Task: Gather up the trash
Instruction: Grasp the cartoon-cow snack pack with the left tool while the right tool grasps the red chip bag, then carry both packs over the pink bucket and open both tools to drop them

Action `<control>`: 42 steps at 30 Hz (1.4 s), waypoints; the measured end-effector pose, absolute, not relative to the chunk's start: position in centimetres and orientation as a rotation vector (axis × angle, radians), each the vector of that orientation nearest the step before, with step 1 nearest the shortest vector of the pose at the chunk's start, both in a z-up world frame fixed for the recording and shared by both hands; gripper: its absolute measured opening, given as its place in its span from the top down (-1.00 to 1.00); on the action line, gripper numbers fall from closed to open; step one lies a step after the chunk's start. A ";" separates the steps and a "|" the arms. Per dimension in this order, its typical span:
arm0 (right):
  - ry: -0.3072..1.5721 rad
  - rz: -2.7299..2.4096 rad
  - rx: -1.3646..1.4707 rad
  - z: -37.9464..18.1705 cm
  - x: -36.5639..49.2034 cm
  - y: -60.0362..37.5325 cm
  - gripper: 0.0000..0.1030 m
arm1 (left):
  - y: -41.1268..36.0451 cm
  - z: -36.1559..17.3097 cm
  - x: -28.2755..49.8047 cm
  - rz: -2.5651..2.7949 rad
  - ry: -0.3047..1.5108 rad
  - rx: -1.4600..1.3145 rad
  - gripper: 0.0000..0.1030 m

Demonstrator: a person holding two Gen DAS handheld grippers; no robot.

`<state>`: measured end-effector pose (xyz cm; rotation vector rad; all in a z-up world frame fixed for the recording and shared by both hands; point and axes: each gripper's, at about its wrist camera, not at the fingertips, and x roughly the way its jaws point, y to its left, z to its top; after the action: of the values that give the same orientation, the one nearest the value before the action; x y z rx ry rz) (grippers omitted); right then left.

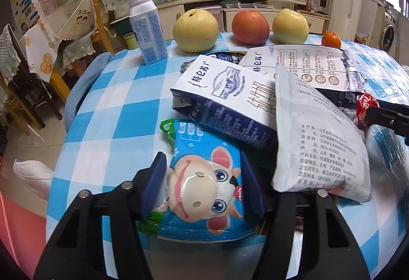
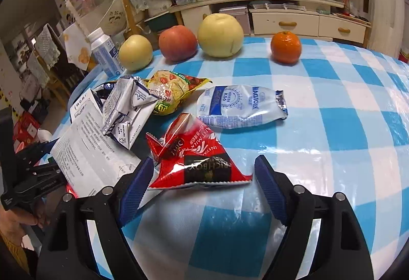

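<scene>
Two grippers at work over a blue-and-white checked tablecloth (image 2: 332, 106). Left gripper (image 1: 203, 184), bottom centre of its own view, astride a blue cow-print packet (image 1: 204, 177); both blue pads pressed against the packet's sides, jaws clamped on it partway closed. Just right of that packet, a white printed pouch (image 1: 319, 137) leaning over the right finger; behind, upper centre, a flattened white-and-navy milk carton (image 1: 222, 96).

Right gripper (image 2: 202, 185), bottom centre of its view, jaws well apart around a red instant-milk wrapper (image 2: 196, 160). Left pad touching or just beside the wrapper's crumpled edge, cannot tell which; right pad clear of it, with a gap. Nothing gripped.

Further up that frame: a pale blue-white pouch (image 2: 240, 106) right of centre, a yellow snack wrapper (image 2: 173, 91), a crumpled carton (image 2: 127, 106) at left. Along the far table edge, fruit and an orange (image 2: 285, 47).
</scene>
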<state>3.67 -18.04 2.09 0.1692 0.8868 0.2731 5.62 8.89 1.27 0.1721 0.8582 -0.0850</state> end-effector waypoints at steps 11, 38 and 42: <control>0.904 0.272 0.119 1.3 4.7 -17.0 -0.44 | 9.8 1.1 5.5 -0.107 0.865 0.095 0.04; 0.883 0.321 0.265 2.6 1.6 -19.6 0.06 | 10.9 2.6 1.4 -0.069 0.849 0.039 0.26; 0.859 0.326 0.267 3.4 0.2 -20.0 0.06 | 10.4 3.3 0.0 -0.086 0.834 0.029 0.26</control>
<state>0.24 -19.97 3.44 0.2665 0.8586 0.3257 0.03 10.43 3.32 0.0290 0.8339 -0.0861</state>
